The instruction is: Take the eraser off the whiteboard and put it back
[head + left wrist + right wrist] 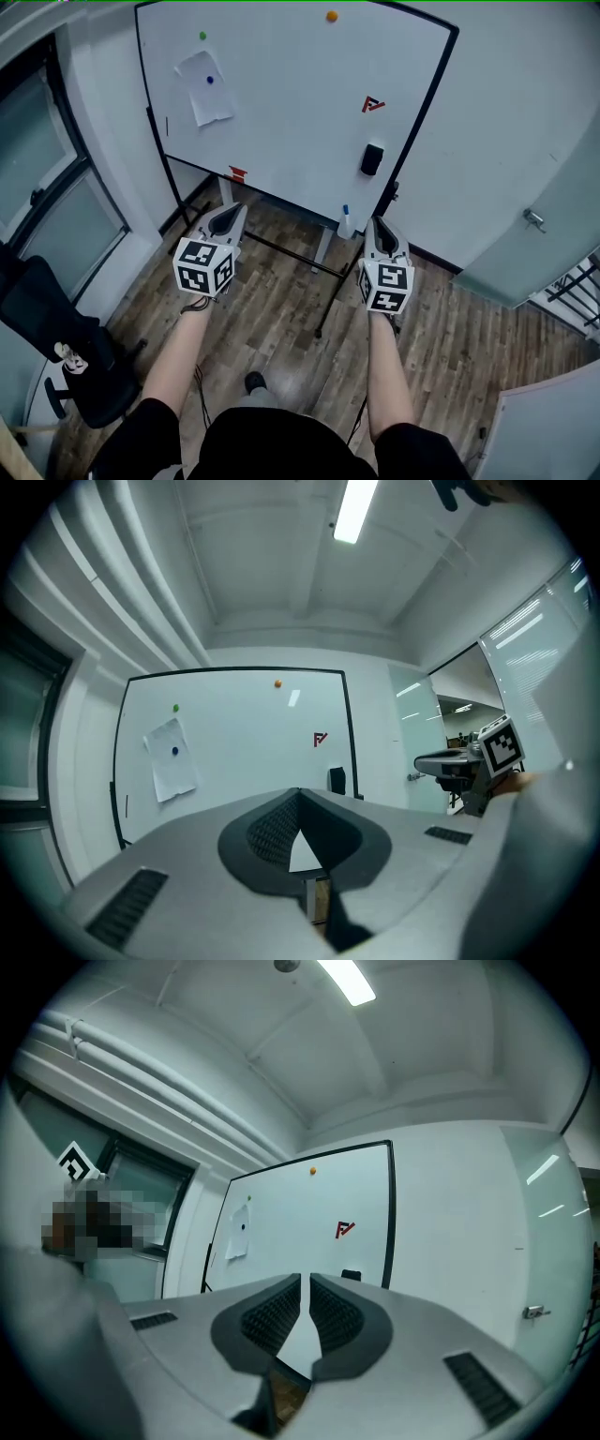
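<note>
Left gripper [228,216]: jaws pressed together, nothing between them, pointing level at the board.
Right gripper [379,230]: jaws together too, empty, and on the eraser's side, so I'd say this one takes the job.
Floor [281,309]: open wood planks between me and the target.
Eraser [372,159]: black, stuck low on the right of the board, well apart from both grippers.
Whiteboard [281,112]: upright straight ahead.
Approach: spread the right jaws early, come in square, pinch the eraser's narrow sides, pull straight off.
</note>
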Action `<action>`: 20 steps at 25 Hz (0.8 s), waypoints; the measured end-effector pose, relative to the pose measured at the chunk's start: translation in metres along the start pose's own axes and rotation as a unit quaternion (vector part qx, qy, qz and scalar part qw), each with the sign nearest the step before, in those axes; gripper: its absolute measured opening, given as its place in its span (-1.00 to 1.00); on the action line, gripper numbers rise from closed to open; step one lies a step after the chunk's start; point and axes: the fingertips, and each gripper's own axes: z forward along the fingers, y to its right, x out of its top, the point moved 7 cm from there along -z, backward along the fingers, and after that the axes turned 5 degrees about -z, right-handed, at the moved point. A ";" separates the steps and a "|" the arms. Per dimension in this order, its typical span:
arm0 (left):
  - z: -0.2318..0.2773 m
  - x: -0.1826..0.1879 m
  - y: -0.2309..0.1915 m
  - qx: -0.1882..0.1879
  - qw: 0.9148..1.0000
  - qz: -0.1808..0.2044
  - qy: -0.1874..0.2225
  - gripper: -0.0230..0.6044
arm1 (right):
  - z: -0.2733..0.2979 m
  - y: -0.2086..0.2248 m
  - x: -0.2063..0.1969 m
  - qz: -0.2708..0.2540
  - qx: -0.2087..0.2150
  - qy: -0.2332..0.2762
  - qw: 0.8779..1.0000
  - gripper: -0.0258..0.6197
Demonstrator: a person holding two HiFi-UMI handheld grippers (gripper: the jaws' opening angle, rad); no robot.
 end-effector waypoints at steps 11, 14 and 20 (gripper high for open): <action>0.082 -0.004 -0.051 -0.059 0.998 0.002 -0.010 -0.87 | 0.086 0.000 -0.016 0.014 -0.050 -0.032 0.998 -0.83; 0.107 -0.011 -0.053 -0.076 0.997 0.003 -0.013 -0.87 | 0.109 0.006 -0.025 0.015 -0.057 -0.040 0.997 -0.83; 0.156 -0.017 -0.066 -0.092 0.996 0.001 -0.020 -0.87 | 0.161 0.021 -0.038 0.018 -0.082 -0.056 0.995 -0.27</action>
